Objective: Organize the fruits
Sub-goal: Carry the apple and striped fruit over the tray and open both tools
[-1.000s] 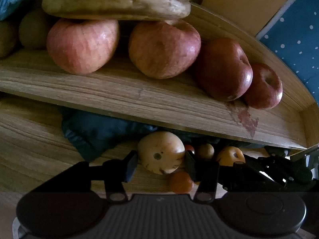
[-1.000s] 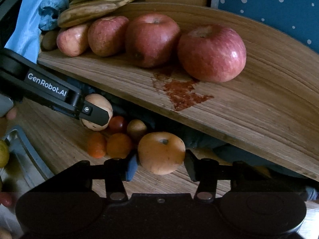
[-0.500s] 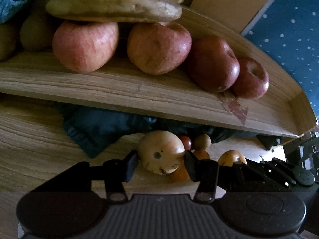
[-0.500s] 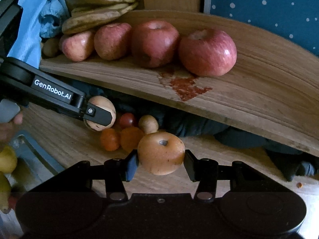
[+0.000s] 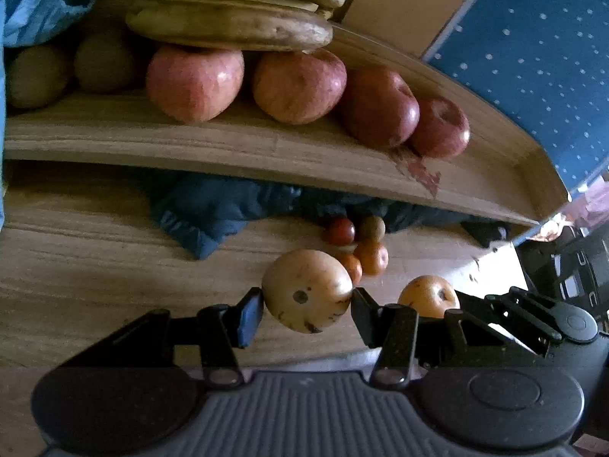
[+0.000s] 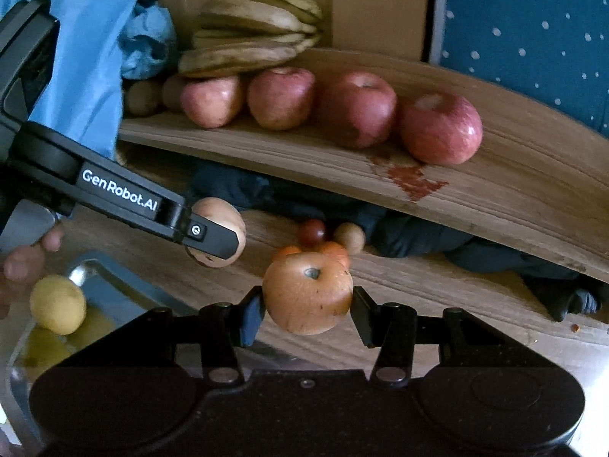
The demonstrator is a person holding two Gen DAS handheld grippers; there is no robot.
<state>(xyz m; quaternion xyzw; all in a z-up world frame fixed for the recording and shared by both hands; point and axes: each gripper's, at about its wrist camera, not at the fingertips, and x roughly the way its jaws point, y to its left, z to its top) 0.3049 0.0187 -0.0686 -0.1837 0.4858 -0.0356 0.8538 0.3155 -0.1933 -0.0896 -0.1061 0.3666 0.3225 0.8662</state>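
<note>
My left gripper (image 5: pixel 306 302) is shut on a pale yellow apple (image 5: pixel 306 290) and holds it above the wooden table. My right gripper (image 6: pixel 307 302) is shut on an orange-yellow apple (image 6: pixel 307 292). Each shows in the other view: the left gripper's pale apple (image 6: pixel 219 228) and the right gripper's orange apple (image 5: pixel 429 296). Several red apples (image 6: pixel 354 108) sit in a row on the raised wooden shelf (image 6: pixel 312 160), under a bunch of bananas (image 6: pixel 255 34).
Small oranges (image 5: pixel 371 257), a small tomato (image 5: pixel 340 230) and a brown fruit (image 5: pixel 371 227) lie on the table below the shelf by a dark cloth (image 5: pixel 213 213). A metal tray (image 6: pixel 99 285) with a yellow lemon (image 6: pixel 57 303) sits lower left. Kiwis (image 5: pixel 38 76) sit at the shelf's left.
Both grippers have drawn back and up from the shelf, each still holding its apple. The small fruits on the table now lie farther off, and the tray with the lemon shows more.
</note>
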